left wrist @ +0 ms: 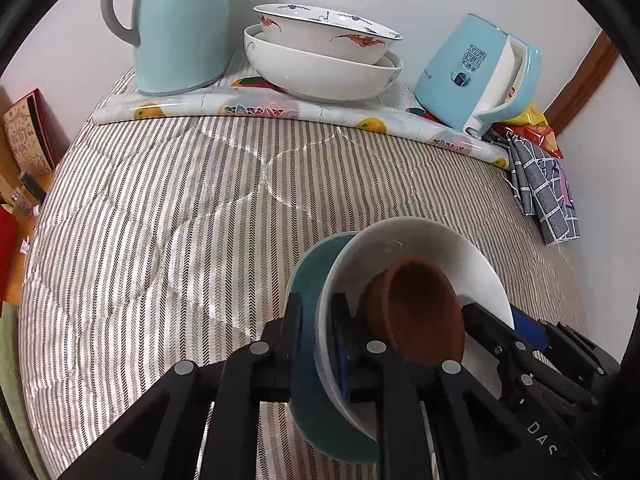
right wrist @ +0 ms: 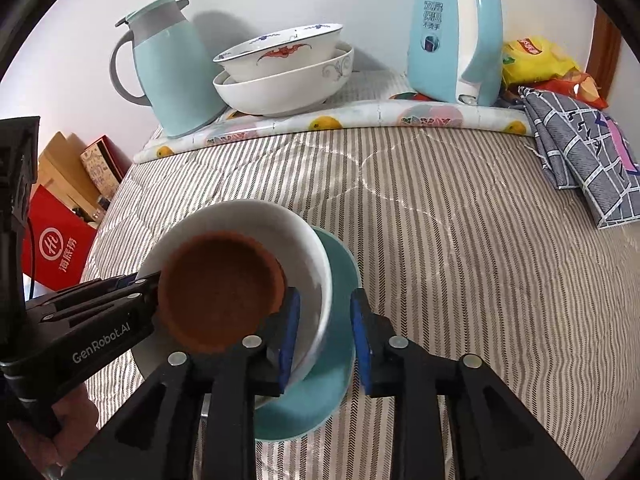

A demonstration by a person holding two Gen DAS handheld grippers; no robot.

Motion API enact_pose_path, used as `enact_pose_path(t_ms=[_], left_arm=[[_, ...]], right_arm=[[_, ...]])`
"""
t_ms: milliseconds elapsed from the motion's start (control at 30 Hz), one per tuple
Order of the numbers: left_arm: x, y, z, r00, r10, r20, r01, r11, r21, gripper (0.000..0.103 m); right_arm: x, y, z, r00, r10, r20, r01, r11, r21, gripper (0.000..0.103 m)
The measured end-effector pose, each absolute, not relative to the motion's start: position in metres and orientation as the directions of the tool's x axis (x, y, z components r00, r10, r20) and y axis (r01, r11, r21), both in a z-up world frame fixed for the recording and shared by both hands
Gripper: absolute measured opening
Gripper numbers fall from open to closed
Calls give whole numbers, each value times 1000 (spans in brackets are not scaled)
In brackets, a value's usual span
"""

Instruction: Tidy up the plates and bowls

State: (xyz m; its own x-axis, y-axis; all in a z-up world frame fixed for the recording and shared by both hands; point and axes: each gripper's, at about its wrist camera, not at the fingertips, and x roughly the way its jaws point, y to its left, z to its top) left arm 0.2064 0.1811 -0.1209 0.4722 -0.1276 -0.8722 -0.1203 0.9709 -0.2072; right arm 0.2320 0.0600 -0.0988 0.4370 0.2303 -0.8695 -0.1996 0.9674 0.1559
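The brown bowl [right wrist: 220, 288] sits nested in the white bowl [right wrist: 256, 216], which stands on the teal plate [right wrist: 312, 400]. The stack appears to be set down near the front of the quilt-covered surface [right wrist: 460, 260]. The left tongs [left wrist: 317, 298] pinch the plate and white-bowl rims together on one side. The right tongs [right wrist: 325, 294] stand spread astride the opposite bowl wall, not pressing. Judged step: releasing the finished stack. Recommend easing both sides off evenly and drawing straight back clear of the rims, since the soft cover may let the stack rock. Two nested bowls [right wrist: 280, 76] stand well apart at the rear.
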Motion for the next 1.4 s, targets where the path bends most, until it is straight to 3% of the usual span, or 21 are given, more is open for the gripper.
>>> enact_pose_path(t_ms=[133,267,667,1000,1133,1400], left_arm=[[204,181,-117,477,-122,-870,-121,972,-203,16],[199,182,-111,488,-108,-866,-124,974,-191,24],[166,179,-83,530,-81,-844,-135,975,-179,24],[116,146,-46,615,-88,-783,-89,980,-180,45],[93,124,-36,649,-49,-759,-72,990,-125,47],[51,91,-20,703,-3,-711,-82,993,-85,65]], right_arm=[[230,57,-97,436,241,-867,-198,965,169,29],[228,56,-94,440,243,-864,-198,965,171,30],[202,52,-72,472,243,-847,-224,963,151,32],[150,29,-31,574,176,-800,-196,978,74,66],[123,13,-18,615,161,-772,-169,983,71,77],[85,-23,-8,628,104,-771,-116,992,39,82]])
